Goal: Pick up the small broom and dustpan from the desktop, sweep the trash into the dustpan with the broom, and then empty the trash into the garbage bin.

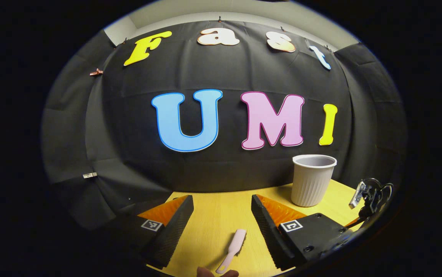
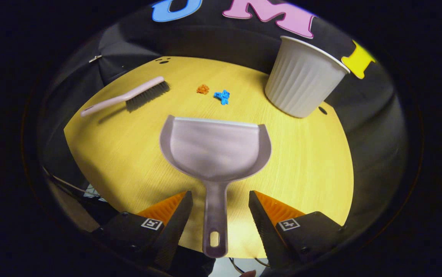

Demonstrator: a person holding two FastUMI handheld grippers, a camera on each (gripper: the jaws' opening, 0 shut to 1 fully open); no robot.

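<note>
While the left gripper (image 1: 222, 219) hangs with jaws spread above the wood-grain yellow table (image 1: 213, 211), the pale broom (image 1: 231, 249) lies between its fingers untouched, and a ribbed grey bin (image 1: 312, 180) stands at the far edge by the black cloth wall. In the right gripper view, the right gripper (image 2: 220, 215), jaws apart, straddles the smooth grey dustpan (image 2: 215, 148) handle without touching; orange scrap (image 2: 202, 89) and blue scrap (image 2: 221, 96) lie beyond its lip, with bare tabletop on both sides.

Left hand-held gripper (image 1: 221, 215) open above broom (image 1: 231, 250); bin (image 1: 312, 181) beyond.
</note>
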